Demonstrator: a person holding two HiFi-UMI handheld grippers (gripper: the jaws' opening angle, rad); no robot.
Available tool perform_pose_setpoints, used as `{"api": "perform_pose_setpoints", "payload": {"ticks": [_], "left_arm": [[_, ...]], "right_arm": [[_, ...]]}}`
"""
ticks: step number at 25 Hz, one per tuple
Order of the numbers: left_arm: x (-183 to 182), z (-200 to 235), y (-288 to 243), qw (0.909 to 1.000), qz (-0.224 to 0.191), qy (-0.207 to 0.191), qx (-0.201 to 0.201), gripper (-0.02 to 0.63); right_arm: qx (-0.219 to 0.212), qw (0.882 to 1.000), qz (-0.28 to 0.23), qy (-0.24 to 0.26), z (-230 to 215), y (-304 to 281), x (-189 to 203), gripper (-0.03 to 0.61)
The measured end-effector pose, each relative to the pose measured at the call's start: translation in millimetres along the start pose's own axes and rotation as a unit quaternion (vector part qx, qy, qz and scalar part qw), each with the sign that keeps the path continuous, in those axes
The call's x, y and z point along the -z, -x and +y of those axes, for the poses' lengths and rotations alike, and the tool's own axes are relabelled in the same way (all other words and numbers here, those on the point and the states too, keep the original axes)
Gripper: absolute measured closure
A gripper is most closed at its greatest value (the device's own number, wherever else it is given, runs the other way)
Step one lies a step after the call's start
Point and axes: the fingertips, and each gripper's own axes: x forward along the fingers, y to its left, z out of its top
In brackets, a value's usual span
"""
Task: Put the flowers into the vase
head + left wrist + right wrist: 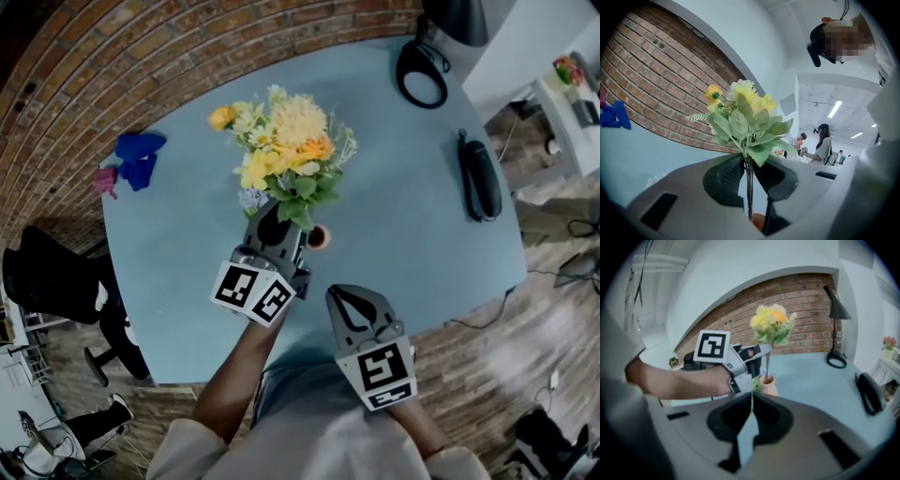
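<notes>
Two grippers show low in the head view. The left gripper (275, 220), just left of centre, is clamped on the thin stems of the flowers (286, 150). In its own view the stems stand upright between the jaw tips, with green leaves and yellow and white blooms above them. The bunch fills the middle of the head view, above the blue table (403, 253).

The small clay-coloured vase (319, 237) stands on the table just right of that gripper's jaws, under the edge of the bunch. In the right gripper view the stems run down to its mouth; how deep they reach cannot be made out.

The right gripper (349, 300), at lower centre, has its jaws pressed together with nothing between them, near the vase but apart from it.

A blue cloth (139, 155) lies at the upper left, a black handset (480, 178) at the right, and a lamp base (420, 75) at the top right.
</notes>
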Motion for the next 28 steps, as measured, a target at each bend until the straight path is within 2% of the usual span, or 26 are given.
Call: {"api": "perform_pose_setpoints", "payload": {"ticks": [9, 12, 17, 28], "left_arm": [[15, -1, -3, 0.9994, 0.035, 0.003, -0.008, 0.506], [18, -2, -2, 0.9990, 0.044, 0.006, -0.007, 0.454], [21, -6, 1, 0.9987, 0.050, 0.005, -0.004, 0.416], [23, -10, 23, 0.9986, 0.052, 0.011, -0.009, 0.403]], "right_arm": [[-0.003, 1.000, -0.005, -0.003, -3, 1, -2, 0.555], [-0.002, 1.000, -0.008, -0.004, -3, -1, -3, 0.555], [-0.007, 1.000, -0.005, -0.001, -2, 0, -6, 0.555], [-0.013, 1.000, -0.017, 0.007, 6, 1, -11, 0.555]]}}
